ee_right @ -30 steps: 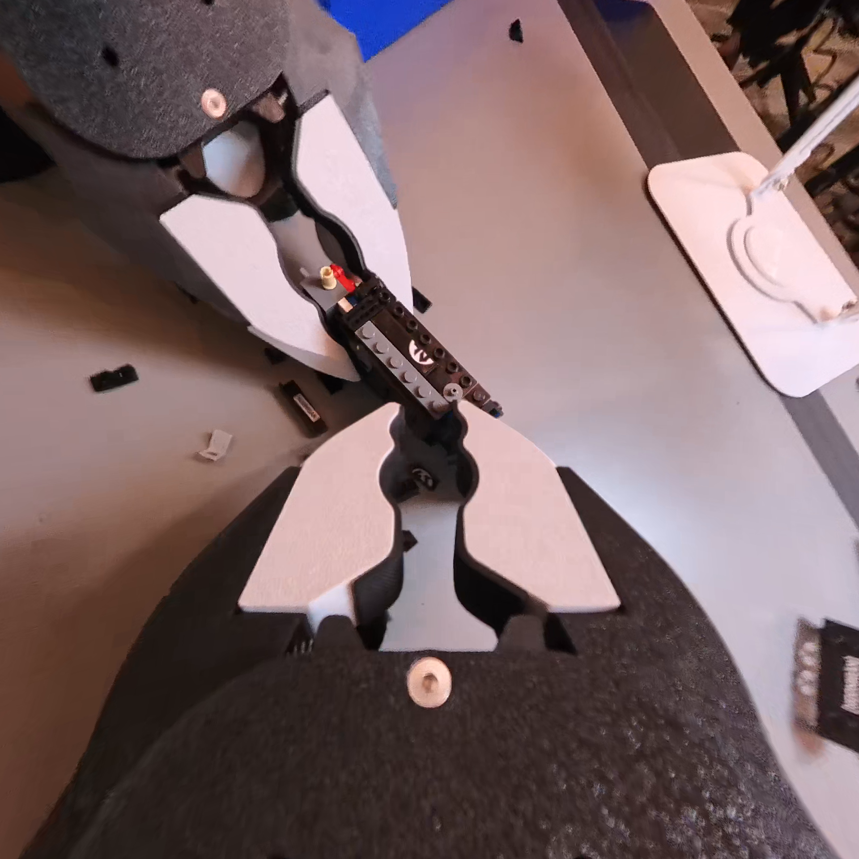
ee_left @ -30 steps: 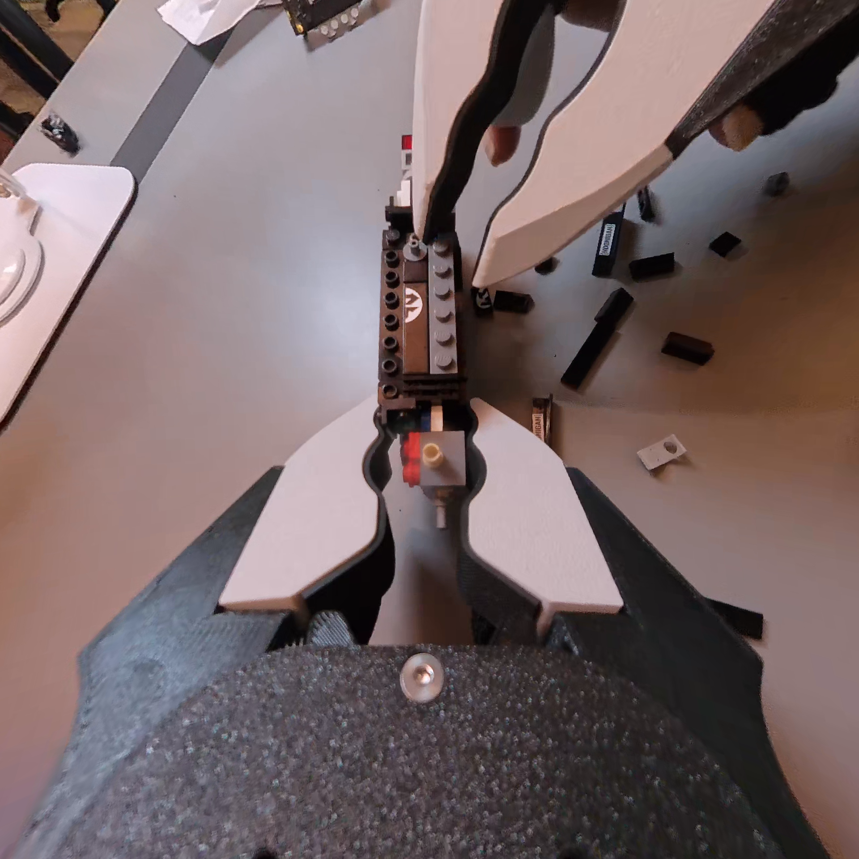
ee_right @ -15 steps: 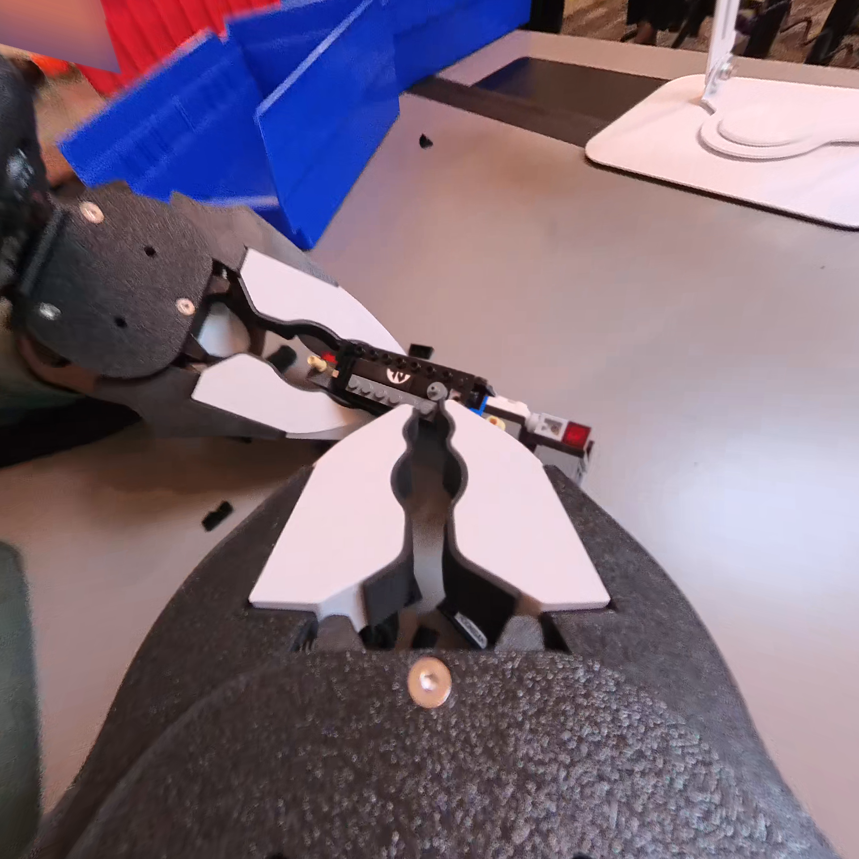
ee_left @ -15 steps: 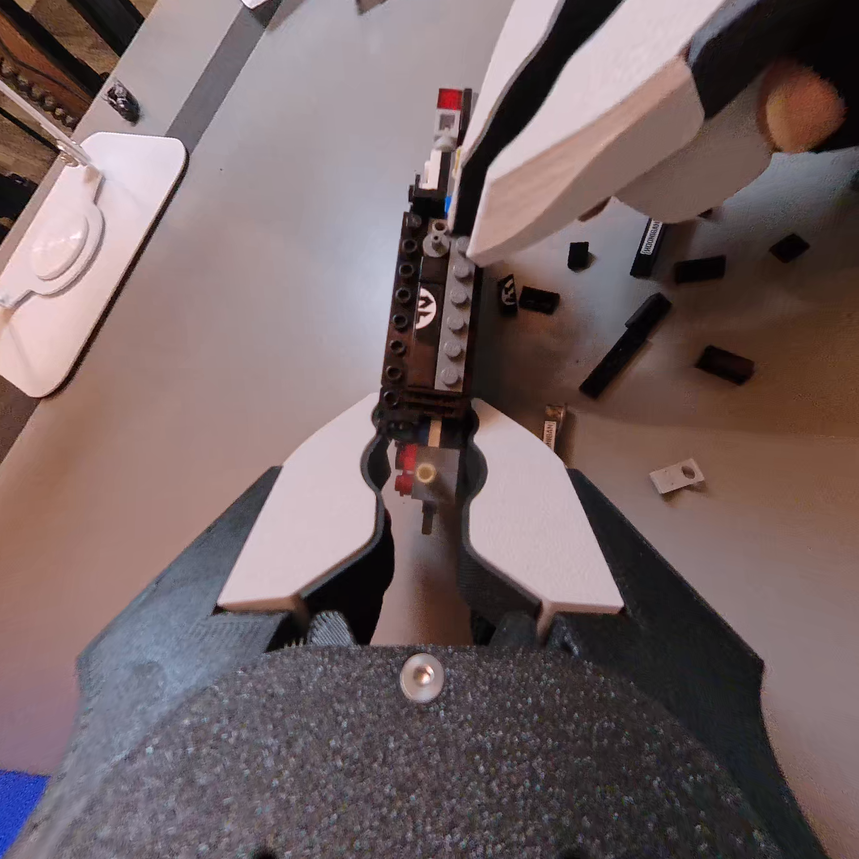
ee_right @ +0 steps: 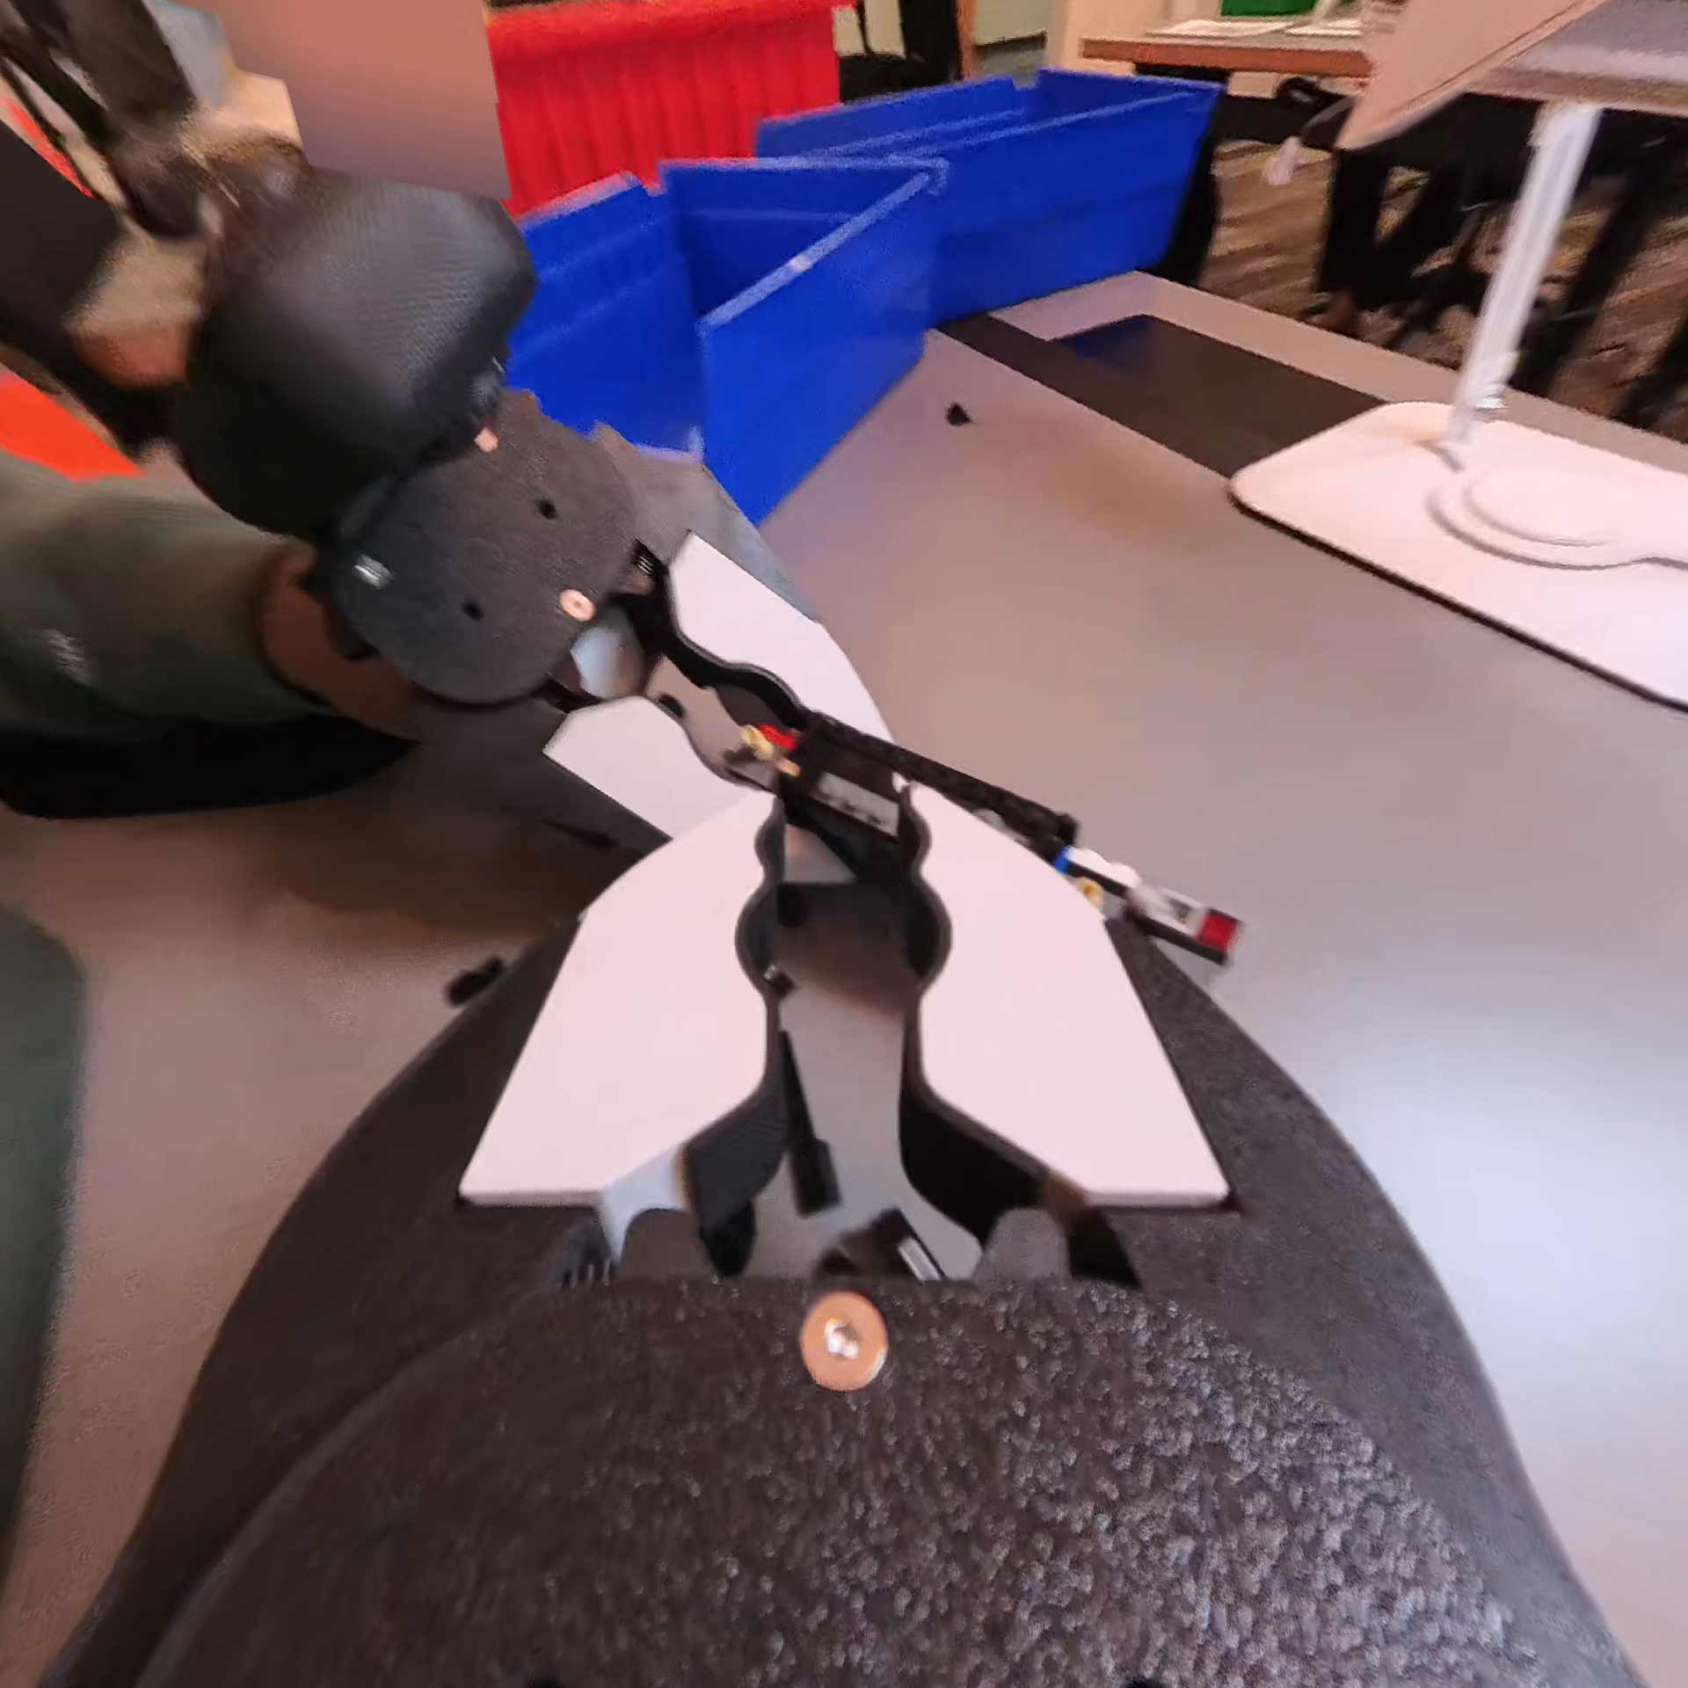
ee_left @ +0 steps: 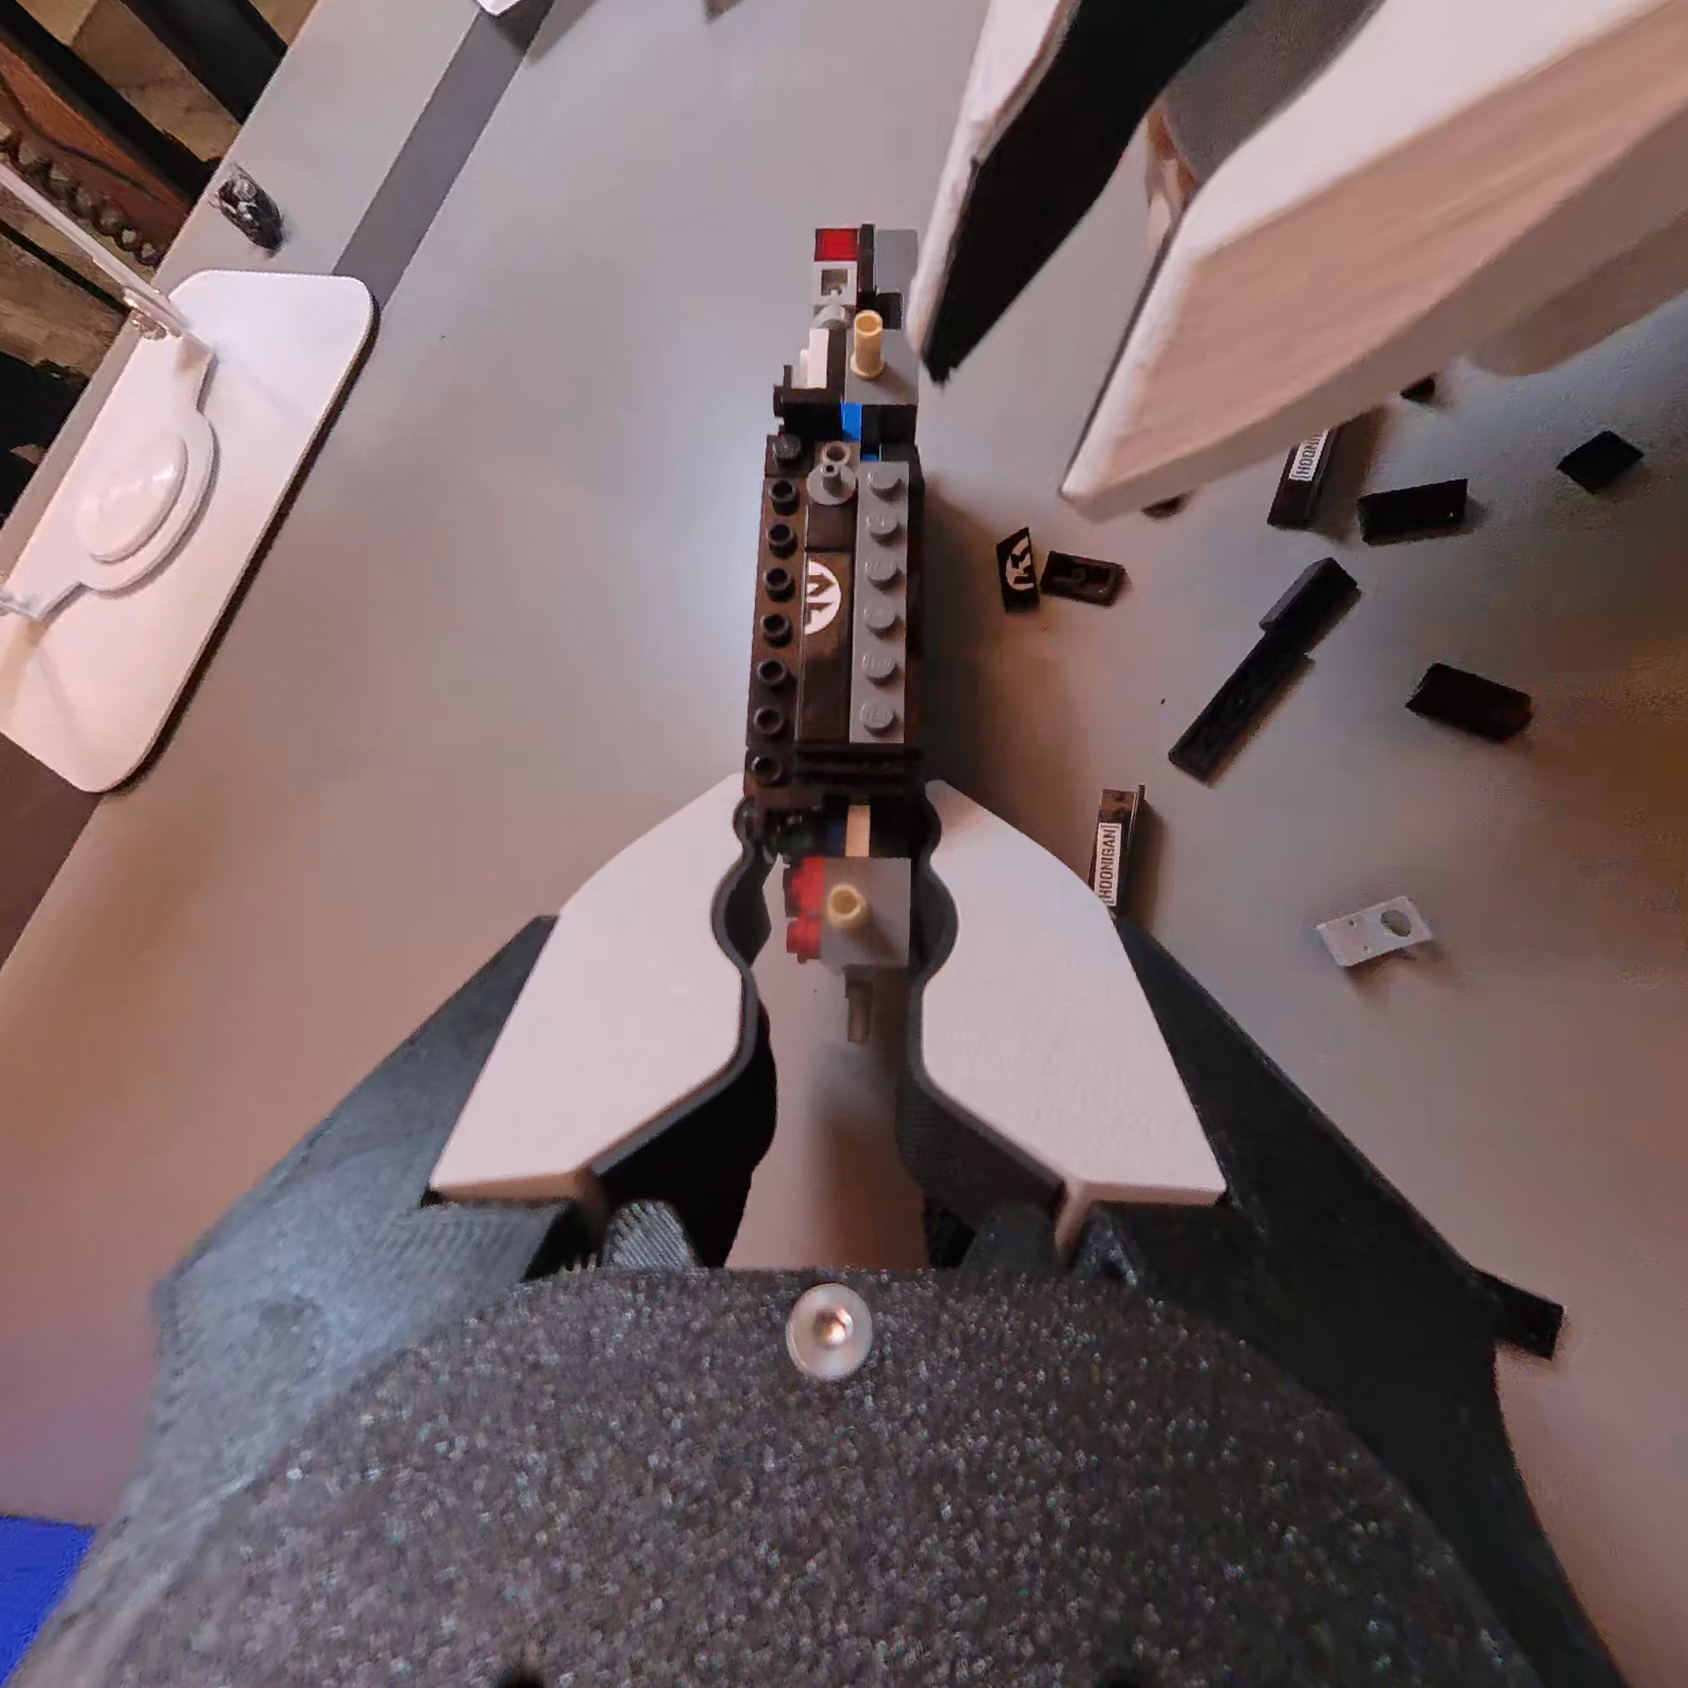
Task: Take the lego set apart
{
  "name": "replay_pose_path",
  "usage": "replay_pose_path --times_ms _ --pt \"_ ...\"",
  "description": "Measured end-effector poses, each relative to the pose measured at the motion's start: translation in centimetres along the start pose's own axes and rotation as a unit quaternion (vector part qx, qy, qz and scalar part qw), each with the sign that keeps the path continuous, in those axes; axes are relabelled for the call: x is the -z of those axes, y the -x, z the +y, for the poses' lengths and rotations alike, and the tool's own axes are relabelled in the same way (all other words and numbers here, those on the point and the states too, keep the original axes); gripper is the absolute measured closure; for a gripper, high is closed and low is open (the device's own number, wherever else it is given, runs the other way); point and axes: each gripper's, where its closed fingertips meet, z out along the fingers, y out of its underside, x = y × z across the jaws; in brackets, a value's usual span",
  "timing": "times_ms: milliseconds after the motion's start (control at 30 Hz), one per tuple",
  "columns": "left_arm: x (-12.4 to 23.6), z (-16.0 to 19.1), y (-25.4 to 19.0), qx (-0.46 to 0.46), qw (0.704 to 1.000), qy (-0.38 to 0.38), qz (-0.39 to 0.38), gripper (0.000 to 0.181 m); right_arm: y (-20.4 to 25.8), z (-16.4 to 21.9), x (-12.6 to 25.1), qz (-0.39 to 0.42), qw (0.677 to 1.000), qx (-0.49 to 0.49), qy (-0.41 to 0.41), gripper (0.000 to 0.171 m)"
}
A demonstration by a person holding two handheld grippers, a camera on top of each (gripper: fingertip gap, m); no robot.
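The lego set (ee_left: 836, 603) is a long black and grey build with a red end. It lies lengthwise on the grey table (ee_left: 566, 457). My left gripper (ee_left: 836, 808) is shut on its near end, by a grey block with a tan peg. My right gripper (ee_left: 1005, 429) hangs open above and right of the set's far end, not touching it. In the right wrist view my right gripper (ee_right: 845, 808) is open and empty. The set (ee_right: 977, 795) runs across just beyond its tips, held by the left gripper (ee_right: 795, 754).
Several loose black pieces (ee_left: 1260, 671) and a small white plate (ee_left: 1370, 932) lie on the table right of the set. A white lamp base (ee_left: 164, 511) stands at the left edge. Blue bins (ee_right: 822, 301) stand beyond the table. A person's sleeve (ee_right: 119, 621) is behind the left gripper. Tip to tip, the grippers are about 8 cm apart. It is some 8 cm from my left tips to the small white plate (ee_left: 1370, 932).
My right gripper has let go of the set's far end, opened and lifted up and away to the right. My left gripper keeps its hold on the near end.
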Motion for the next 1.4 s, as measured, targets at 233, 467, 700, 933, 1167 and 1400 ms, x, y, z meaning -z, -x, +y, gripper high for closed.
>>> replay_pose_path --times_ms 233,467,700,933,1167,1400 --pt "0.0 -0.1 -0.2 0.014 1.0 -0.012 0.014 0.152 -1.4 2.2 -0.8 0.058 0.997 0.031 0.041 0.14" --pt "-0.5 -0.5 -0.9 -0.01 0.999 -0.037 0.035 0.136 -1.8 2.7 -1.6 0.046 0.998 0.005 0.047 0.143" --pt "-0.8 -1.4 -0.3 -0.048 0.997 -0.055 0.003 0.146 -2.0 2.9 -1.9 0.052 0.998 -0.023 0.041 0.149" --pt "-0.9 -1.5 -0.1 -0.05 0.998 -0.033 -0.019 0.149 -2.7 2.7 -1.9 0.062 0.993 -0.104 0.011 0.157" --pt "-1.0 -1.4 0.0 -0.035 0.999 -0.021 -0.024 0.15 -2.9 2.5 -1.8 0.044 0.989 -0.143 -0.019 0.161" --pt "-1.7 -2.1 0.0 -0.044 0.999 -0.019 -0.023 0.15 2.1 0.5 -2.6 -0.043 0.997 -0.039 -0.052 0.171"
